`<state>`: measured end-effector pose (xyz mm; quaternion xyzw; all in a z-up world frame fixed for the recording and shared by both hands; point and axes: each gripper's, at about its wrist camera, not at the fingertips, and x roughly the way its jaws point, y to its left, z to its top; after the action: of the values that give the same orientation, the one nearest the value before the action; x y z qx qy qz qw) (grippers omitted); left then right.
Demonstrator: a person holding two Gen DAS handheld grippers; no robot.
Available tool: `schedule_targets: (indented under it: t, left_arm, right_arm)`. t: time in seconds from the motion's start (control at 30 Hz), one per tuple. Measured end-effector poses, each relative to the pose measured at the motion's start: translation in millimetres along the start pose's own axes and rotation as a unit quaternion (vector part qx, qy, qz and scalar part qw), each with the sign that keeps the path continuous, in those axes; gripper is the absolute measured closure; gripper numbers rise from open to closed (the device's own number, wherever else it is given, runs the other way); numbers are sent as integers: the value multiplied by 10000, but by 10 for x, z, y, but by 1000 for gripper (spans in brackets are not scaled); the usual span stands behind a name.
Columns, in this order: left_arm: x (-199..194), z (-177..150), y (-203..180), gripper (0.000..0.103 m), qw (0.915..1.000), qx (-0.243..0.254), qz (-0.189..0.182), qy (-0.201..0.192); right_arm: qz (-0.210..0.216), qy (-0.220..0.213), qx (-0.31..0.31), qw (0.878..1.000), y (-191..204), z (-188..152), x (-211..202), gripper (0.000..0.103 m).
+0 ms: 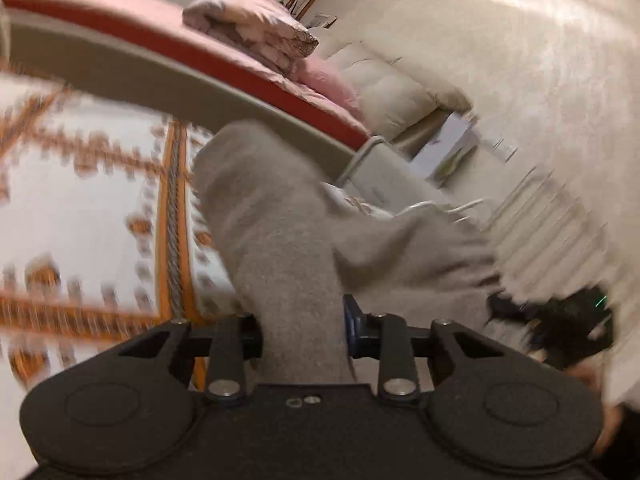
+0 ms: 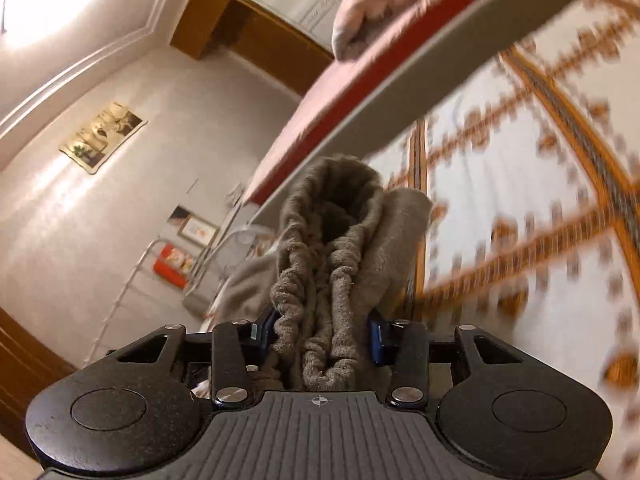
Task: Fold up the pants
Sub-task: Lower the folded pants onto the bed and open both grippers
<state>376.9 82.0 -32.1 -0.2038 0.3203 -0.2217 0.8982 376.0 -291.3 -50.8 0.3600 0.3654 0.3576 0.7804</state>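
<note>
While both views swim with blur, the left gripper (image 1: 303, 330) is clamped on a plain fold of the grey pants (image 1: 280, 216), and the right gripper (image 2: 320, 332) pinches the bunched elastic waistband (image 2: 324, 280) between its blue pads (image 2: 377, 340). Cloth rises toward twelve o'clock, hiding the middle of each view. One patterned orange-and-white rug (image 1: 80, 200) lies at nine o'clock on the left view. One bed (image 1: 192, 52) spans eleven o'clock, carrying one folded quilt (image 1: 248, 24). One framed picture (image 2: 102, 136) hangs at ten o'clock on the right view.
</note>
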Motion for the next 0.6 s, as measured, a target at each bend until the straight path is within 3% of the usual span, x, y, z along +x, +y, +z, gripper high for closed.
schedule_targets:
  t: [0.03, 0.07, 0.1, 0.13, 0.2, 0.33, 0.4, 0.43, 0.47, 0.6]
  left_arm:
    - [135, -7, -3, 61, 9990, 174, 403, 67]
    - [268, -61, -15, 22, 9941, 381, 1003, 145]
    - [386, -151, -43, 7, 9841, 602, 1658, 222]
    - [458, -279, -73, 6, 9779, 844, 1900, 204]
    - [407, -310, -132, 6, 9769, 1015, 1880, 4]
    - [265, -225, -262, 6, 9689, 976, 2261, -219]
    - [403, -335, -242, 6, 9663, 1097, 2326, 137]
    - [377, -401, -190, 6, 9702, 982, 2214, 20]
    - [319, -433, -161, 6, 9742, 777, 2116, -76]
    - [-24, -354, -366, 6, 9702, 791, 2287, -155]
  right_arm:
    - [-341, 13, -84, 9994, -43, 67, 77, 53]
    - [-857, 72, -212, 9961, -97, 104, 162, 30]
    - [-1665, 210, -327, 9853, -185, 91, 283, 11]
    - [-2216, 452, -425, 9732, -288, 37, 400, 12]
    - [-1890, 144, -556, 9803, -281, -15, 326, 10]
    - [-1491, -167, -997, 9836, 12, 20, 143, 10]
    - [-1861, 245, -1018, 9769, -38, -44, 298, 8]
    - [-2198, 634, -928, 9690, -152, -112, 440, 0]
    - [-2216, 729, -924, 9680, -219, -187, 491, 0]
    - [-2116, 322, -1286, 9683, 153, -181, 265, 0]
